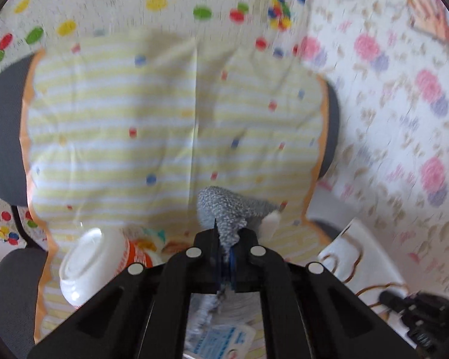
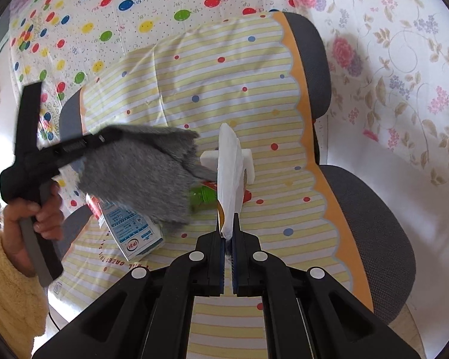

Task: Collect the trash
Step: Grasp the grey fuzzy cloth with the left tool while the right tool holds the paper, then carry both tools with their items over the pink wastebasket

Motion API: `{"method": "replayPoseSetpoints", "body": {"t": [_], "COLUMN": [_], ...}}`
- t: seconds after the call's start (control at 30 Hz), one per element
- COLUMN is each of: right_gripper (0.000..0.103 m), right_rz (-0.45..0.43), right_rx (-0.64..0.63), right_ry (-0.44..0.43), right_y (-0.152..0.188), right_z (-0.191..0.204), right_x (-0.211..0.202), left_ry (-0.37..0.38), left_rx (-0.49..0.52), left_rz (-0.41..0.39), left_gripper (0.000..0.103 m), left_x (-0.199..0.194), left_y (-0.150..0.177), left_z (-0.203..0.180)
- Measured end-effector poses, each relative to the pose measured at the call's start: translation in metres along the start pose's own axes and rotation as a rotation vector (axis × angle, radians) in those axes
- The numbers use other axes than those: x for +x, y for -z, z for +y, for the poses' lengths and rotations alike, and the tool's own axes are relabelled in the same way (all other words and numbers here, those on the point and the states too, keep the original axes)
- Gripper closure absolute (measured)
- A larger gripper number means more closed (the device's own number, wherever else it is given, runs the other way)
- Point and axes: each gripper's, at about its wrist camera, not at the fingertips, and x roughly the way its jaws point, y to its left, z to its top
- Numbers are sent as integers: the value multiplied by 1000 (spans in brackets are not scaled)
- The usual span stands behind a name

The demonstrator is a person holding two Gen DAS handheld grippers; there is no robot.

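Left tool [image 1: 224, 257] pinches a grey fuzzy cloth [image 2: 140, 173]; right tool [image 2: 228, 239] pinches a white plastic bag [image 2: 229, 179] by a thin edge — it could slip free over the chair seat [image 2: 299, 254], where carton [image 2: 131, 233] and green bottle [image 2: 202, 199] lie mid-seat.

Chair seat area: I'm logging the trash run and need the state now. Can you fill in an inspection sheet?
Surface: office chair draped with a striped, dotted cover.
Job's things: milk carton and green bottle on the seat; white foam piece behind them; overturned white cup.
Clutter: nothing else made out.
Grippers: left gripper is shut on a grey fuzzy cloth; right gripper is shut on a white plastic bag.
Cables: thin brown cord by the chair, low right.
Surroundings: balloon-print sheet and floral sheet behind the chair.
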Motion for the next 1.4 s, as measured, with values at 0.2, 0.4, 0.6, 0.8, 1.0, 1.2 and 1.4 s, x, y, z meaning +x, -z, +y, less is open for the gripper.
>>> {"method": "replayPoseSetpoints", "body": {"t": [0.2, 0.4, 0.6, 0.8, 1.0, 1.2, 1.4], "right_gripper": [99, 99, 99, 99, 99, 99, 99], "right_rz": [-35, -39, -26, -19, -9, -12, 27], "right_rx": [18, 48, 53, 76, 93, 147, 203], "right_ry": [20, 0, 9, 97, 203, 292, 350], "right_y": [5, 17, 37, 67, 95, 116, 143], "right_z": [-2, 1, 4, -6, -17, -44, -72], "right_x": [-32, -64, -97, -133, -164, -196, -210], "left_ry": [87, 136, 279, 346, 383, 468, 468], "left_rx": [-2, 36, 54, 112, 127, 222, 249], "left_rz": [-149, -146, -148, -89, 68, 100, 116], "left_gripper": [102, 102, 102, 102, 102, 102, 102], "left_x": [-85, -150, -191, -191, -159, -159, -141], "left_y": [-22, 1, 42, 99, 146, 167, 182], "left_z": [-18, -45, -74, -116, -145, -188, -204]}}
